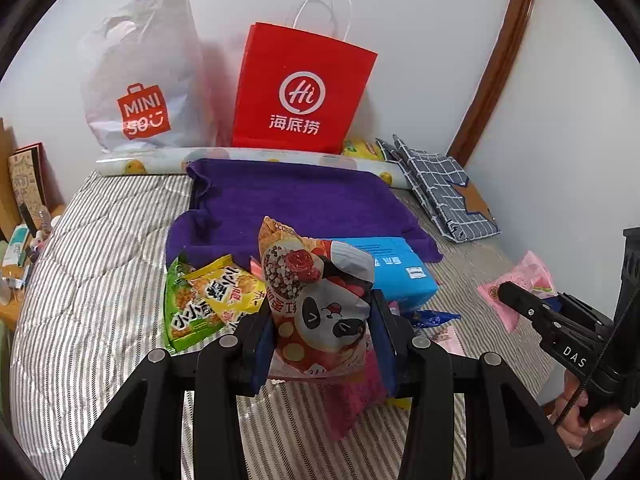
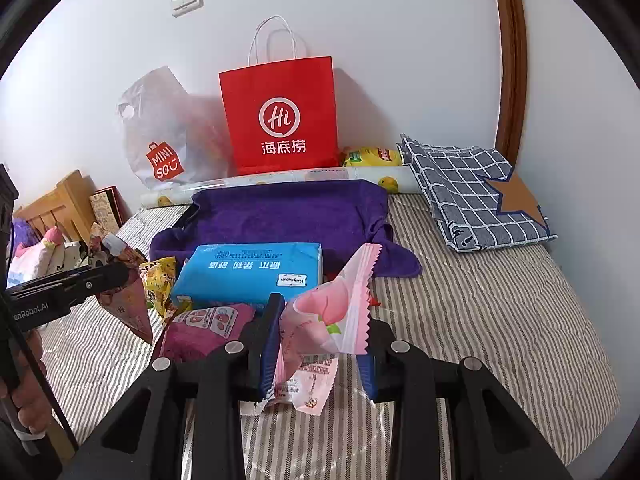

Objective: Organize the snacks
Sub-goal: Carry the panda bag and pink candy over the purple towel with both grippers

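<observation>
Crinkly film is the hazard material at both grips. The left hand-held gripper (image 1: 323, 340) is closed partway on a panda-print snack bag (image 1: 320, 300), pads pressing its lower half; most of the bag stands above the jaws and tilts, so it could fold over or slide out if swung quickly. The right hand-held gripper (image 2: 318, 344) is clamped narrowly on a pink peach-print packet (image 2: 328, 320), gripped near mid-body, both ends free; thin film may slip between the pads.

Ahead of both hand-held grippers, beyond a purple towel (image 1: 296, 200), a red paper bag (image 1: 304, 88) stands against the wall, a probable destination. Risk: it is unsupported at the front and may tip if a packet strikes its rim.

Directly below and ahead of the jaws lie loose packets (image 1: 212, 300) and a blue tissue pack (image 2: 252, 272) on the striped bed (image 2: 480, 300); a low carry could snag them.
</observation>
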